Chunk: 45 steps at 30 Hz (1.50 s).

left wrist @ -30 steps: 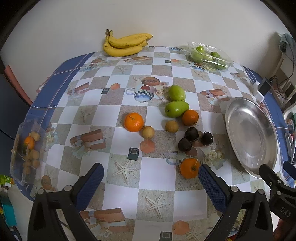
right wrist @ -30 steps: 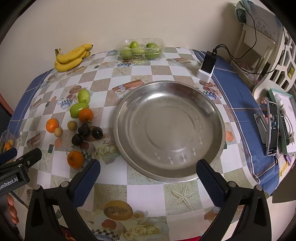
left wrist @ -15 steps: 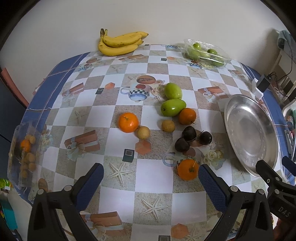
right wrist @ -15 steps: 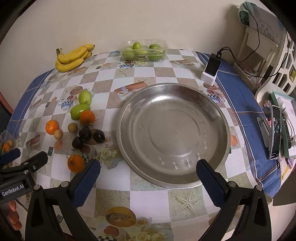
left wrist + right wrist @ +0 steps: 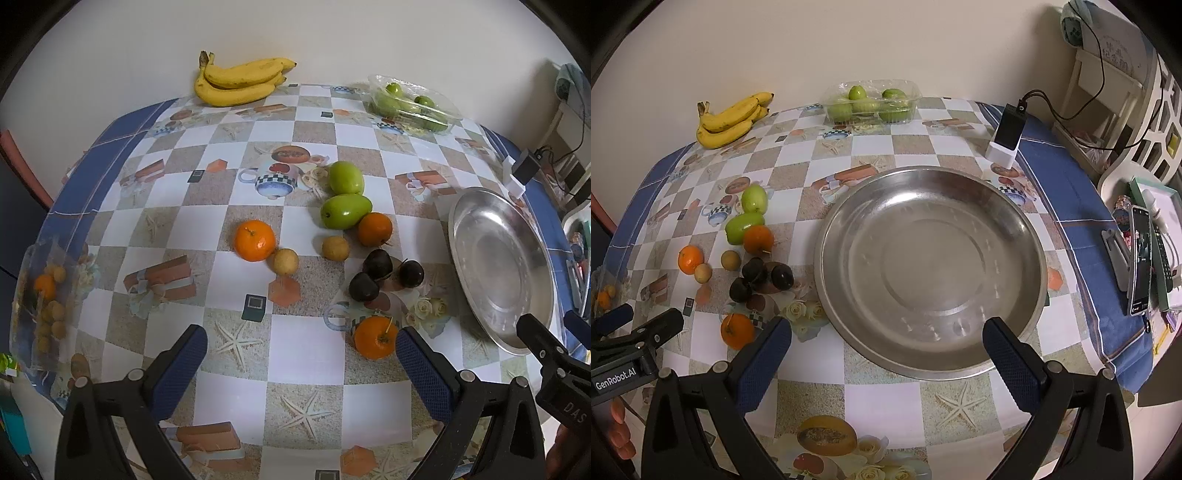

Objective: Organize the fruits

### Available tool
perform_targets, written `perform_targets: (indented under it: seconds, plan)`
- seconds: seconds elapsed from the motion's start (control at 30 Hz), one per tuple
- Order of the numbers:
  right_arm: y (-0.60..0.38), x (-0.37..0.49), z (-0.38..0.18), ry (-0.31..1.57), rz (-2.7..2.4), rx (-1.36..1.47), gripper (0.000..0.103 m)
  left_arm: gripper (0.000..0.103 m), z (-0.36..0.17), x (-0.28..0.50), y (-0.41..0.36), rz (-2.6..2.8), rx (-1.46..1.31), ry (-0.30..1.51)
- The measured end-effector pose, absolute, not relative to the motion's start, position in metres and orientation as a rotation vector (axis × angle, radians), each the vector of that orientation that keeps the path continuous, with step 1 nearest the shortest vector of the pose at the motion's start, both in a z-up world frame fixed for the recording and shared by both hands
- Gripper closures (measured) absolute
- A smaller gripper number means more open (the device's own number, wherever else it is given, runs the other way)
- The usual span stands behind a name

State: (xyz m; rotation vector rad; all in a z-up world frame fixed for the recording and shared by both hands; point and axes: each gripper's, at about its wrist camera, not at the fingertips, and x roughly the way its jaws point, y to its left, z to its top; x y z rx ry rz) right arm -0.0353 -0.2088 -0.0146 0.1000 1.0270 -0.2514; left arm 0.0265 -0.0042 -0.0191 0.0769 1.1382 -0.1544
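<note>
Hovering over the table point(image 5: 303, 354), my left gripper point(image 5: 301, 354) gapes wide, empty; nearest orange point(image 5: 375, 338) lies just inside its right finger, dark plums point(image 5: 376, 264), green fruits point(image 5: 345, 210) and two more oranges point(image 5: 255, 240) farther ahead. My right gripper point(image 5: 886, 343), equally wide and empty, frames the near rim of the bare steel dish point(image 5: 931, 273).

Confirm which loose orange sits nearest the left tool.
The orange with the stem stub, just inside the left tool's right finger; the other two lie farther back.

Loose fruits point(image 5: 332, 240) clustered on tablecloth — steel tray point(image 5: 849, 314) beside, bare
</note>
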Motion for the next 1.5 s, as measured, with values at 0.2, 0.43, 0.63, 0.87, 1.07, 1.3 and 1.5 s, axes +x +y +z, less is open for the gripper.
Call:
perform_targets:
  seconds: [0.2,0.43,0.63,0.87,1.07,1.3,1.5]
  plan:
    - [-0.2033,-0.0352,-0.0149,1.022,-0.252,0.083,0.0,0.0,-0.0185,0.0272,-0.0032,-0.152,0.079,1.136]
    - [-0.2019,-0.0351,-0.0156,1.025,-0.248,0.082,0.0,0.0,-0.0181,0.0277,-0.0012,-0.149,0.08,1.135]
    - [-0.2017,-0.0352,-0.016,1.025,-0.247,0.084,0.0,0.0,-0.018,0.0278,-0.0003,-0.146,0.081,1.133]
    - [-0.2017,-0.0352,-0.0162,1.025,-0.247,0.085,0.0,0.0,-0.0179,0.0277,-0.0002,-0.145,0.081,1.134]
    - [-0.2014,-0.0352,-0.0164,1.025,-0.247,0.084,0.0,0.0,-0.0179,0.0277,-0.0002,-0.145,0.08,1.133]
    - [-0.2015,-0.0351,-0.0165,1.025,-0.247,0.085,0.0,0.0,-0.018,0.0275,-0.0008,-0.146,0.081,1.133]
    - [-0.2,-0.035,-0.0169,1.026,-0.247,0.082,0.0,0.0,-0.0181,0.0276,-0.0004,-0.145,0.081,1.134]
